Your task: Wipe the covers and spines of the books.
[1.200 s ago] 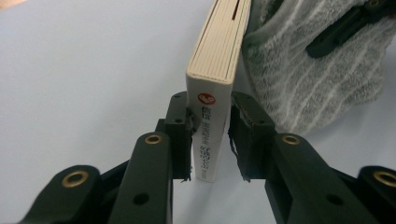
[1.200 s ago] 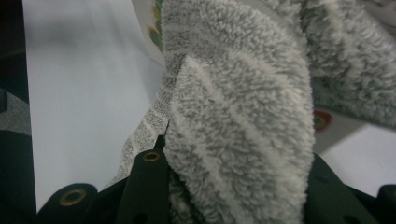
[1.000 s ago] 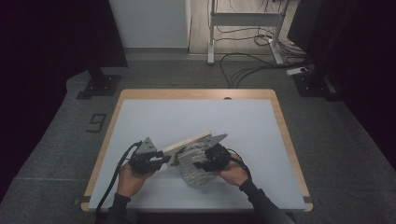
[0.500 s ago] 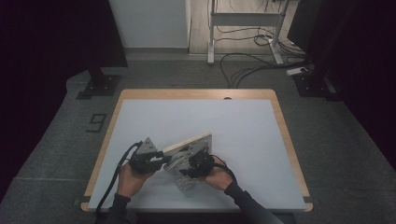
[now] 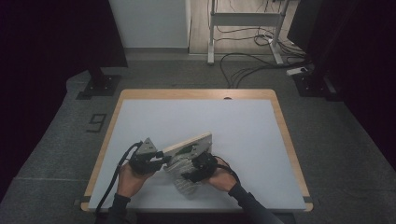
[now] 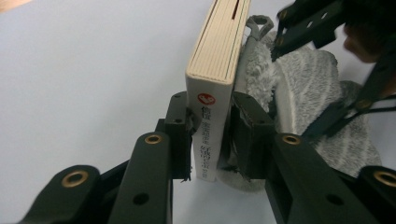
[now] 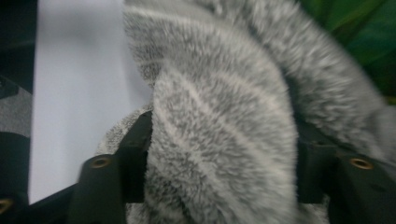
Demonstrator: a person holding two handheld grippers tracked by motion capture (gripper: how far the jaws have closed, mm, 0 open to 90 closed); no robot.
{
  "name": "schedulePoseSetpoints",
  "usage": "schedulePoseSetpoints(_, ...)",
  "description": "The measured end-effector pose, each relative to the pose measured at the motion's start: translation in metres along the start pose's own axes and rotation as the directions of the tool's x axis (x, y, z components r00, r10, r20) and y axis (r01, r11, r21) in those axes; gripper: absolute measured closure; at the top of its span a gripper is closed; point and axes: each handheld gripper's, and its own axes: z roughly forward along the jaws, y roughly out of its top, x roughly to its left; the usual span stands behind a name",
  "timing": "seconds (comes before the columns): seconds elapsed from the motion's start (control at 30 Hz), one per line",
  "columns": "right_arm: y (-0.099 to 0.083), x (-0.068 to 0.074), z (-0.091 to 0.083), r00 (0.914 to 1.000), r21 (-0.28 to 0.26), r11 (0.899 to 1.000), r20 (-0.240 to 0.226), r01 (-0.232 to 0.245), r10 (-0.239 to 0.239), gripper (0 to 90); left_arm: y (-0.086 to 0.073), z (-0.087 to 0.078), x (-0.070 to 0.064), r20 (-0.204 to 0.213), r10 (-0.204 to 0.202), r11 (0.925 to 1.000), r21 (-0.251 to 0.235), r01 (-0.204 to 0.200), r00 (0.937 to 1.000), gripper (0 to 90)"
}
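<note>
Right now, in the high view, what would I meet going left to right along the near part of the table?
Left hand → left gripper → book → grey fluffy cloth → right gripper → right hand.

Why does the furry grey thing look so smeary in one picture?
In the right gripper view the fluffy grey cloth sits very near the lens and looks soft and blurred; the left gripper view shows the book sharply; the high view is dim, its corners dark.
</note>
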Motion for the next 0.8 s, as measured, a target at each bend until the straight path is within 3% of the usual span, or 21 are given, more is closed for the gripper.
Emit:
schedulePoseSetpoints(0.13, 0.003, -0.001, -0.015, 1.0, -0.03, 1.0, 0.0, -0.009, 0.009, 27.5, 0.0, 0.0, 0.0, 0.0, 0.001, 1.0, 0.001, -0.001, 1.0, 69.1)
schedulePoseSetpoints(0.4, 0.001, -0.013, -0.049, 0.998, -0.083, 0.996, 0.05, -0.033, 0.037, 23.7, 0.0, 0.0, 0.0, -0.001, -0.001, 1.0, 0.001, 0.001, 1.0, 68.9)
schedulePoseSetpoints(0.53, -0.006, -0.025, -0.062, 0.9931, -0.109, 0.992, 0.091, -0.064, 0.074, 22.7, 0.0, 0.0, 0.0, -0.001, 0.0, 1.0, 0.004, 0.0, 1.0, 68.8)
schedulePoseSetpoints(0.8, -0.018, -0.054, -0.082, 0.9755, -0.152, 0.982, 0.171, -0.112, 0.138, 20.1, 0.0, 0.002, -0.001, 0.006, -0.005, 1.0, 0.008, 0.005, 1.0, 68.5)
